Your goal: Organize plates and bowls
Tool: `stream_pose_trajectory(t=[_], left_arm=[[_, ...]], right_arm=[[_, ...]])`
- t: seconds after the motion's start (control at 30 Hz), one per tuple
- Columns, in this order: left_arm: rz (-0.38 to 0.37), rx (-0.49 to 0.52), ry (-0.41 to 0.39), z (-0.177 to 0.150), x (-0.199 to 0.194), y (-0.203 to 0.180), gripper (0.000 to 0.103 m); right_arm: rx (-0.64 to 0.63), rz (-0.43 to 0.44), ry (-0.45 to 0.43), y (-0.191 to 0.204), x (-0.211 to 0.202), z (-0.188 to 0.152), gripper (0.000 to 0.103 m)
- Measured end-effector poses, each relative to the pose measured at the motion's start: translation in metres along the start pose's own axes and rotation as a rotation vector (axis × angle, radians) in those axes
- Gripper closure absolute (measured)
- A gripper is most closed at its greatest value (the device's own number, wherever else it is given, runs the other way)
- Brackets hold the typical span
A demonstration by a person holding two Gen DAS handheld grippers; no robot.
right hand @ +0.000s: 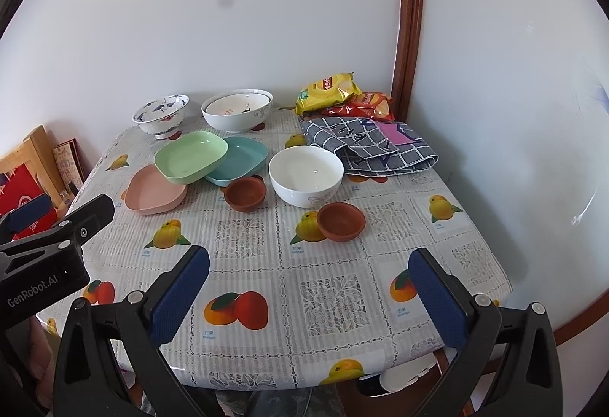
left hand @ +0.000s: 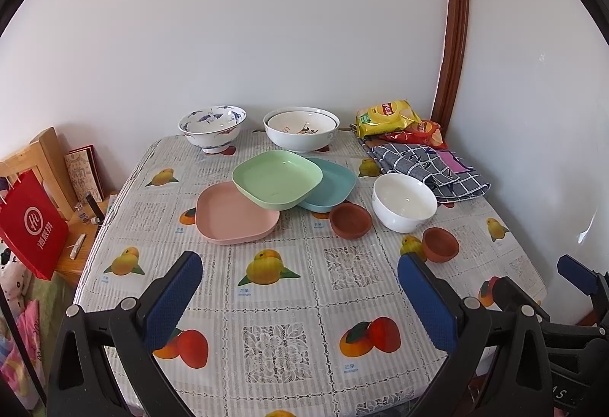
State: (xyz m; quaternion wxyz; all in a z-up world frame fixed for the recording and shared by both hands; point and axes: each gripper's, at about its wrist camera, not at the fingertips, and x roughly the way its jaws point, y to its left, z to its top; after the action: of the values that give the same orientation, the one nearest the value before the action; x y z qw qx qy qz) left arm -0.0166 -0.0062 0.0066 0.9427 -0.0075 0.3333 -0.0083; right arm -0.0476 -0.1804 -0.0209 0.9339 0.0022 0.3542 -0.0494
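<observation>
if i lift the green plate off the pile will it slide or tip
Probably light and stiff: the green plate looks like thin plastic. It rests tilted across the pink plate and blue plate, so it may rock or slide when nudged.

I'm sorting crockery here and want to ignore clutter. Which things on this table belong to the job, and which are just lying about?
For the job:
green plate, teal plate, pink plate
blue-patterned bowl, nested white bowls, plain white bowl
two brown clay bowls

Lying about:
yellow snack bag, red snack bag
checked cloth
red paper bag
</observation>
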Motion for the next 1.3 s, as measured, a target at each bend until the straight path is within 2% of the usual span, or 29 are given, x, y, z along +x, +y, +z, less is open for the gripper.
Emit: stream_pose_trajectory(t=[0.77, 1.3], left_arm=[[-0.006, 0.005, -0.009, -0.0047, -0.0022, -0.0048, 0.000], [-0.018, 0.010, -0.021, 0.0048, -0.0021, 0.0026, 0.000]], right_arm=[[0.022, 0.006, -0.004, 0.0000, -0.0056, 0.0011, 0.000], [0.027, 0.008, 0.000, 0.0051, -0.0043, 0.0065, 0.000]])
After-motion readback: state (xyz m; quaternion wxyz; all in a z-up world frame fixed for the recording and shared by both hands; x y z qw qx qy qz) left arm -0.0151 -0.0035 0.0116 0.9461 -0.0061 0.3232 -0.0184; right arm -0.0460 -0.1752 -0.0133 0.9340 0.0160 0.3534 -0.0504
